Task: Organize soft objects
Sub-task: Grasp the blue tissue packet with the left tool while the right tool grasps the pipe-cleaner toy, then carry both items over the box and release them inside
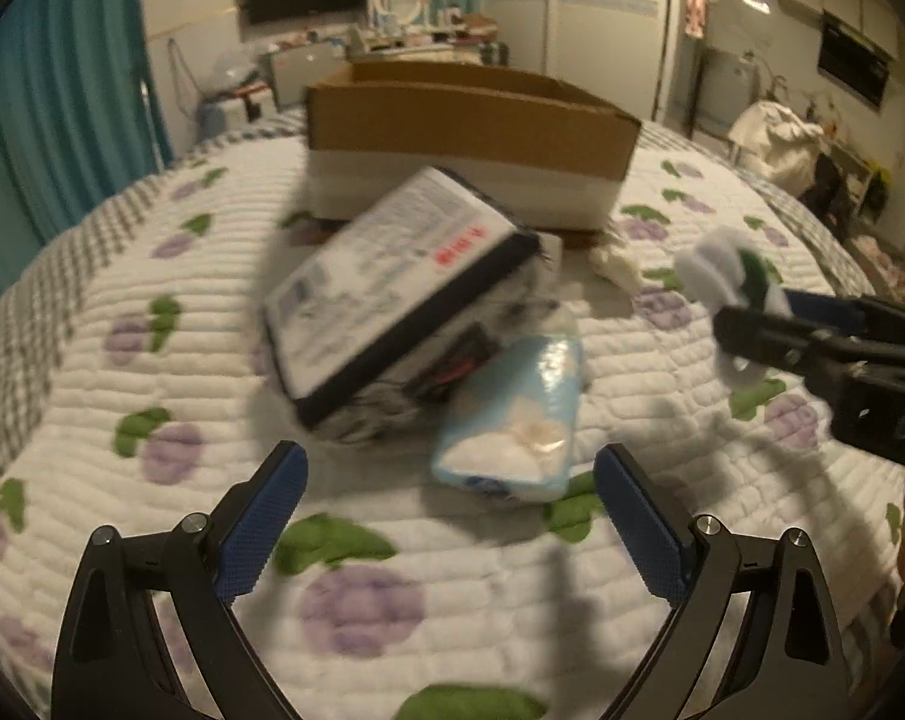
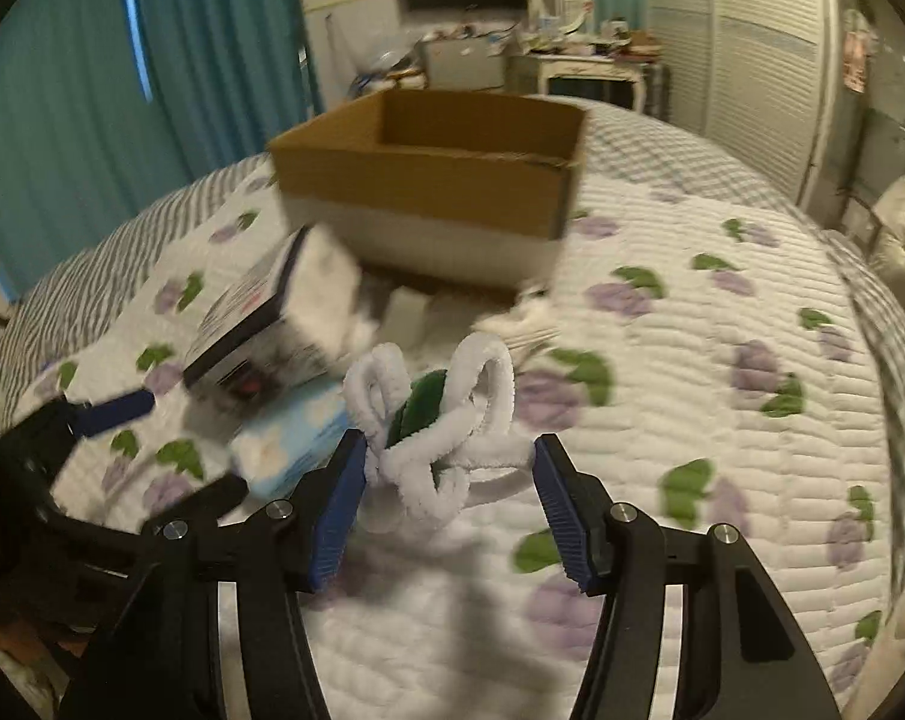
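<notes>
While the right claw (image 2: pixel 449 483) sits w/ a white pipe-cleaner flower (image 2: pixel 434 420) between its pads, the jaws look fairly wide in the wrist view: the left pad touches the fuzzy loops, the right pad seems just apart from the stem. From the left wrist view the flower (image 1: pixel 731 273) appears lifted off the bed, so some hold seems likely, but I can't tell for sure how firm it is. Left claw (image 1: pixel 449 516) is wide open, holding nothing, low over the quilt (image 1: pixel 392 630) & aimed at the blue tissue pack (image 1: pixel 512 420).

Judgement: step in hand is carrying the flower to the cardboard box (image 2: pixel 434 180). To do it well, close more on the twisted core, not the loose loops, since they'll flex & slip. Lift high enough to clear the near box wall, then release over the open top.

Room: the box stands past the middle of the bed, top open. A tilted printed package (image 1: pixel 392 294) leans on the tissue pack just in front of the box, left of the flower's path, so go right of it. Quilt to the right is open. The two claws are near each other; keep the left one still or low.
</notes>
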